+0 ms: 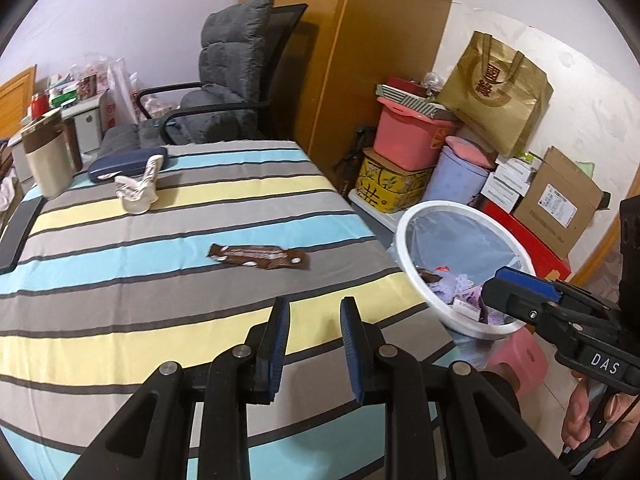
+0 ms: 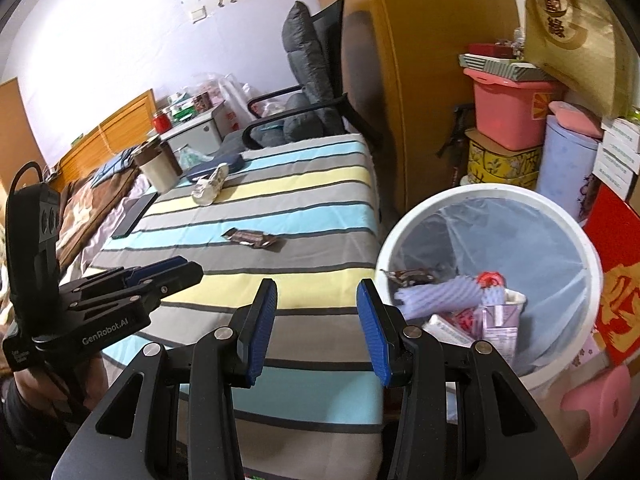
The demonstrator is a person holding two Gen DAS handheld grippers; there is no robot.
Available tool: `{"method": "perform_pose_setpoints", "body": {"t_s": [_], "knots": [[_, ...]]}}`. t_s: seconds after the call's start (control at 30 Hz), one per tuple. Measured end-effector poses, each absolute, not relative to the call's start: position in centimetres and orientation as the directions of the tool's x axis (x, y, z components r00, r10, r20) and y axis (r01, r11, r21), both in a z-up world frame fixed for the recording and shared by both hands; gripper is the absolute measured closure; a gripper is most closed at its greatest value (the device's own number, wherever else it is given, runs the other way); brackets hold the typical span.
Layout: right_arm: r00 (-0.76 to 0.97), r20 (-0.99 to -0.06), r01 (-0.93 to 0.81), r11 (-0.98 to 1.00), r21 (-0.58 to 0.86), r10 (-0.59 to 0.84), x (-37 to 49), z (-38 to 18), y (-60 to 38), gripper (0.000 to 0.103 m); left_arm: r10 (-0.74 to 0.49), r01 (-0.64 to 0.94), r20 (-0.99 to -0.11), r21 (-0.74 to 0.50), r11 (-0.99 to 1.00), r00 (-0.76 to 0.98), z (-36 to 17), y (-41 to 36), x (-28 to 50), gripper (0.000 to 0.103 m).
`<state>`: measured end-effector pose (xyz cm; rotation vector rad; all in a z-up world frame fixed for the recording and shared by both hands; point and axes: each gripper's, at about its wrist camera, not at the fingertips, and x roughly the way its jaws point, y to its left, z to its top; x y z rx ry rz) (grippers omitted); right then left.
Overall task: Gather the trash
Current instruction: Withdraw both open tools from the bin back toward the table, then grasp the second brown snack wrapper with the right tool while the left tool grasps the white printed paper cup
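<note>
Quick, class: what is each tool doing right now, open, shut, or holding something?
Left tool: open, holding nothing.
Right tool: open, holding nothing.

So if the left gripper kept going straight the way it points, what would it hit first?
Probably the striped cloth itself: the left gripper, open and empty, points low across it. The brown wrapper lies further on, slightly left of that line, so it may pass it. Depth is unclear.
</note>
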<state>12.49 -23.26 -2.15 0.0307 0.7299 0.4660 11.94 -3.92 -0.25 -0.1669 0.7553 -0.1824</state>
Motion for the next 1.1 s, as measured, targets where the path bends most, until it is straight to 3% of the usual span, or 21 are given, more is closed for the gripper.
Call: {"method": "perform_pose_setpoints", "body": {"t_s": [1.1], "knots": [[0.513,-0.714,-0.639,0.768,0.053,0.476,19.3,-4.4,-13.9,0.054,-0.029,-0.144,-0.696,-0.19,0.971,0.718,0.5,9.7,17.4,0.077]]}}
